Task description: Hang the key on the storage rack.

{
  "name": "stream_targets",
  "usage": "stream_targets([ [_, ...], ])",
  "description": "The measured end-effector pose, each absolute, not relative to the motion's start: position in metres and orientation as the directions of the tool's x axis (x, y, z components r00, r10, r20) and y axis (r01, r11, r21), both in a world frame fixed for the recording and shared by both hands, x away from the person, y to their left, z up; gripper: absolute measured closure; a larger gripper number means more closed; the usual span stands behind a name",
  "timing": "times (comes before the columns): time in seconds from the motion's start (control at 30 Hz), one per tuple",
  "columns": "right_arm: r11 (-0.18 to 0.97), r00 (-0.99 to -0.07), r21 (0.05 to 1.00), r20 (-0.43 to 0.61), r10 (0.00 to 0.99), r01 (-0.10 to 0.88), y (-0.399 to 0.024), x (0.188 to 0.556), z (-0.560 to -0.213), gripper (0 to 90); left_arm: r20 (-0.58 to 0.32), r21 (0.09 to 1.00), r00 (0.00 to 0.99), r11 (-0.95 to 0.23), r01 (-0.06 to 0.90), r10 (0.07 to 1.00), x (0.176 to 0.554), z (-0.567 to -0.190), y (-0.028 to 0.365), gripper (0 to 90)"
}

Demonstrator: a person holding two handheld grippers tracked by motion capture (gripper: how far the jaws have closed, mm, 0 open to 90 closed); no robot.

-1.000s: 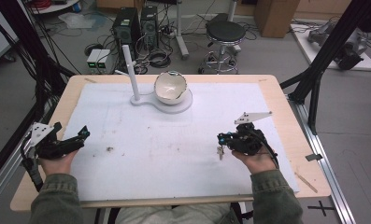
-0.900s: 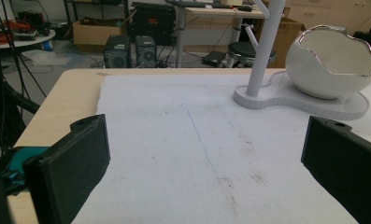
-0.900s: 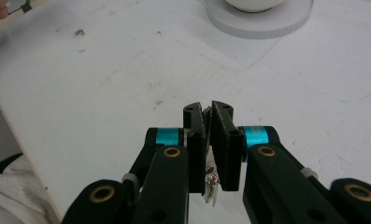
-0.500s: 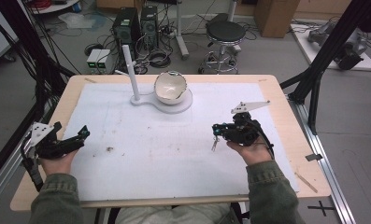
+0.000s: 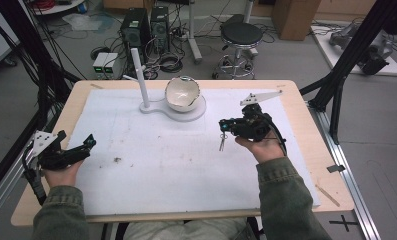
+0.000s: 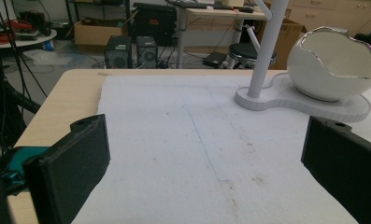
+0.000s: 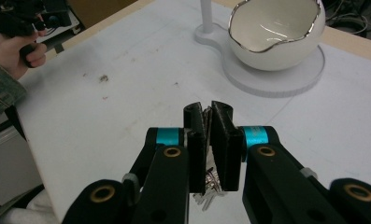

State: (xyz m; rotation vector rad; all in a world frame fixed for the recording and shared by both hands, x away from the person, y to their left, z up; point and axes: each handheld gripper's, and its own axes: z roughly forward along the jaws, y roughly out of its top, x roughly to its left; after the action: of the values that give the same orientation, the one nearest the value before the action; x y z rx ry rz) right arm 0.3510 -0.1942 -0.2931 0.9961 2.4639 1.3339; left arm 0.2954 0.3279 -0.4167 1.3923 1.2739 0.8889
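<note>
A: Where are the keys?

B: A small bunch of keys (image 7: 208, 184) is pinched between the fingers of the right gripper (image 7: 210, 122), which are closed tight on it. In the right gripper view the metal ends poke out below the black pads. In the high view the keys (image 5: 222, 141) hang down from the right gripper (image 5: 225, 127), just above the white mat (image 5: 176, 165), on the right half of the desk (image 5: 311, 150).

A: And the other hand?

B: The left gripper (image 5: 81, 147) rests at the left edge of the mat, held in the person's left hand (image 5: 61, 170). Its fingers are spread wide apart with nothing between them; in the left gripper view one finger (image 6: 71, 168) stands at the left and the other at the far right, with bare mat in the gap.

A: What else is on the desk?

B: A white egg-shaped bowl (image 5: 182, 93) with a jagged silver rim sits on a flat white base (image 5: 193, 111) near the far side of the mat. A thin white post (image 5: 139, 75) rises from the same base, just to the bowl's left. The right gripper is near the bowl, on its right and closer to the person, not touching it.

A: Anything on the mat itself?

B: A few dark smudges (image 5: 117, 160) near the left gripper
</note>
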Motion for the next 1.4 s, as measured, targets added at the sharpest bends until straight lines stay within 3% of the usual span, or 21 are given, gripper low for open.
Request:
stream_targets([
  [1.4, 0.423, -0.828, 0.786, 0.192, 0.526, 0.451, -0.091, 0.434, -0.273, 88.1, -0.119, 0.970, 0.168, 0.079, 0.229, 0.979, 0.301, -0.419, 0.329, 1.7],
])
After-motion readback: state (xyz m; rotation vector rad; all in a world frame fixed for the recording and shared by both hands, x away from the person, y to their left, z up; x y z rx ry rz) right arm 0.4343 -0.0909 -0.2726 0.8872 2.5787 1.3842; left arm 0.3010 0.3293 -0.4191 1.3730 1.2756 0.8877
